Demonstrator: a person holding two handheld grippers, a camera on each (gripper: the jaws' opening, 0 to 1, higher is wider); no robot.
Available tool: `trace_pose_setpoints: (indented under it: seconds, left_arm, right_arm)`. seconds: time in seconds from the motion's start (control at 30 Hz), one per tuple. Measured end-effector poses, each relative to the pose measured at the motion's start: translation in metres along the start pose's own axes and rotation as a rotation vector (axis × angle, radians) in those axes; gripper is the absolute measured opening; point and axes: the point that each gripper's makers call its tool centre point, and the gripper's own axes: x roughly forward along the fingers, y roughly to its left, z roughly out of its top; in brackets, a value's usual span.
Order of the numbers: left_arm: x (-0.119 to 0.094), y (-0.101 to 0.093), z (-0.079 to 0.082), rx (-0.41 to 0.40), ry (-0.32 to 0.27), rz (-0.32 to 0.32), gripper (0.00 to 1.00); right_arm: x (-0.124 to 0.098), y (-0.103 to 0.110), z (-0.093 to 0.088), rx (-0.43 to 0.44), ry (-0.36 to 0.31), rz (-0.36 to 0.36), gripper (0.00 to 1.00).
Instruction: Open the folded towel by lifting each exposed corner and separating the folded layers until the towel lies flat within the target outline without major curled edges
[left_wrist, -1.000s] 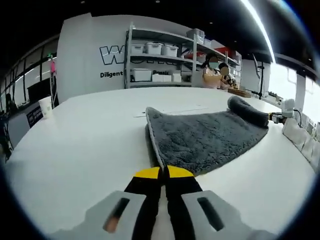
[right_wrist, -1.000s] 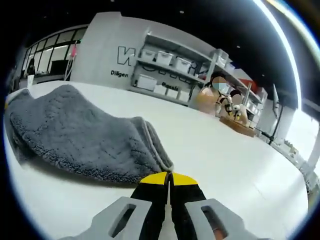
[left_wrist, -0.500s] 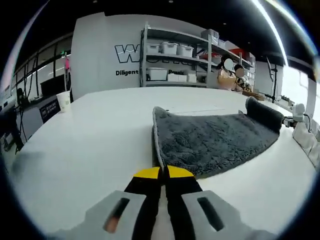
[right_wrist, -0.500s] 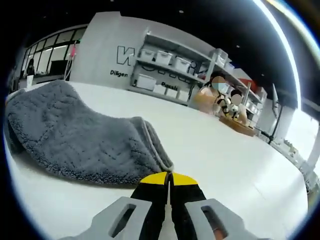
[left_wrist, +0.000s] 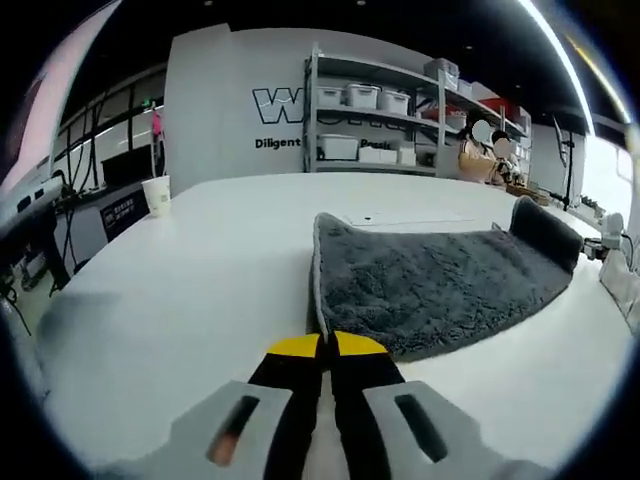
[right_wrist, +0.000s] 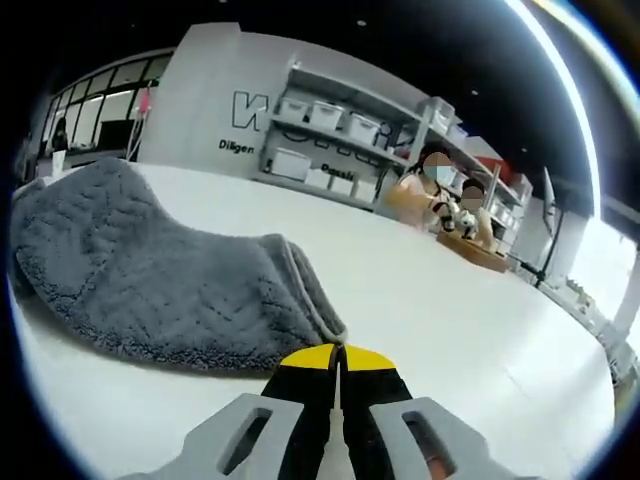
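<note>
A grey fluffy towel (left_wrist: 430, 285) is stretched over the white table (left_wrist: 200, 280), lifted slightly between my two grippers. My left gripper (left_wrist: 327, 345) is shut on one near corner of the towel, whose pale hem runs away from the yellow jaw tips. In the right gripper view the same towel (right_wrist: 150, 280) sags to the left, and my right gripper (right_wrist: 338, 352) is shut on its other corner. At the far right of the left gripper view the towel rises in a dark fold (left_wrist: 545, 230) toward the right gripper.
A paper cup (left_wrist: 157, 194) stands at the table's left edge. Shelves with white bins (left_wrist: 365, 125) line the back wall. People (right_wrist: 435, 195) sit at a far bench. White objects (left_wrist: 615, 270) lie at the table's right edge.
The left gripper view has swung right and closer to the table with the towel corner in its jaws; the towel is drawn flatter. The right gripper has barely moved.
</note>
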Motion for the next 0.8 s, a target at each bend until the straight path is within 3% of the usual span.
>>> trace_pose_setpoints:
  seconds: [0.8]
  left_arm:
    - [-0.017, 0.039, -0.007, -0.031, 0.011, 0.131, 0.02]
  right_arm:
    - [-0.001, -0.002, -0.002, 0.005, 0.009, -0.006, 0.0]
